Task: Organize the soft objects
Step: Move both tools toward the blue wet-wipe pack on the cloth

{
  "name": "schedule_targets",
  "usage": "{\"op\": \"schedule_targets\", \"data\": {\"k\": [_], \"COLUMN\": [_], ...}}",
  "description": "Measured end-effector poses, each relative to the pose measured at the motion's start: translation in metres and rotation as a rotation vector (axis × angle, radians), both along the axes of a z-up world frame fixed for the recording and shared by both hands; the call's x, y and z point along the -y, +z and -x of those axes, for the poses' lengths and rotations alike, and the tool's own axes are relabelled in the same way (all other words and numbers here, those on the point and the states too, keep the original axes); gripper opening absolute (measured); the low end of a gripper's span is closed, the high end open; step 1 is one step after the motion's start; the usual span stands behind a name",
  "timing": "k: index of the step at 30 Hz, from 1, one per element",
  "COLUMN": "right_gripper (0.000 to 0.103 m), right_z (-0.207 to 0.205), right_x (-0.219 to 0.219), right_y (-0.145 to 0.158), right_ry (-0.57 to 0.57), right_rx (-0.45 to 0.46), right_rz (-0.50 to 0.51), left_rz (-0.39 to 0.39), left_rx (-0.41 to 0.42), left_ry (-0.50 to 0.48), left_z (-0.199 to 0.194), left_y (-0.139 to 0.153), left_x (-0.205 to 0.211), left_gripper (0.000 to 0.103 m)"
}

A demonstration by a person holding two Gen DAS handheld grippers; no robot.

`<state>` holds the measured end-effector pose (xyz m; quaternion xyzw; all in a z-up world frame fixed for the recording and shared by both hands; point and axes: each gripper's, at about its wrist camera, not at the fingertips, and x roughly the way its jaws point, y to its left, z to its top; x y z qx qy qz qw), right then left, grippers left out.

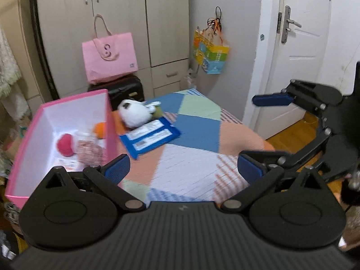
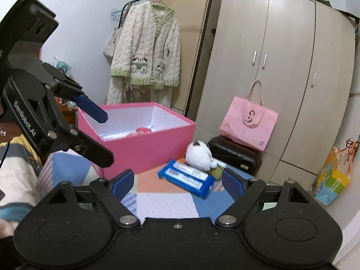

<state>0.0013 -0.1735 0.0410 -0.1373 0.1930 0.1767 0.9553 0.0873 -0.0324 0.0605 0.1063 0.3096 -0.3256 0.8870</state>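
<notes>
A pink box stands open on the bed's left side. It holds a red plush ball, an orange soft item and a pink knitted piece. A white plush toy lies just right of the box, with a blue wipes pack in front of it. My left gripper is open and empty above the patchwork bedspread, beside the box. My right gripper is open and empty, short of the pack. Each gripper shows in the other's view: the right, the left.
A pink tote bag sits on a black suitcase by the wardrobe. A colourful paper bag hangs on the wall near the white door. A fluffy robe hangs on a rack behind the box.
</notes>
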Motion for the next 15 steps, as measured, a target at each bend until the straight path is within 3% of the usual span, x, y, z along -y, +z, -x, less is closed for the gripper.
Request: {"op": "schedule_targets", "data": {"k": [8, 15], "right_gripper": [0.088, 0.088], "right_z": [-0.016, -0.051], "right_x": [0.016, 0.027], "right_y": [-0.031, -0.067], "right_ry": [0.034, 0.046], "right_rx": [-0.014, -0.080], "right_rz": [0.033, 0.009], "left_rz": [0.036, 0.031], "left_rx": [-0.016, -0.108], "left_ry": [0.060, 0.146], "left_z": [-0.022, -0.061], "left_y": [-0.028, -0.060], "left_x": [0.035, 0.054], "left_gripper": [0.103, 0.102]}}
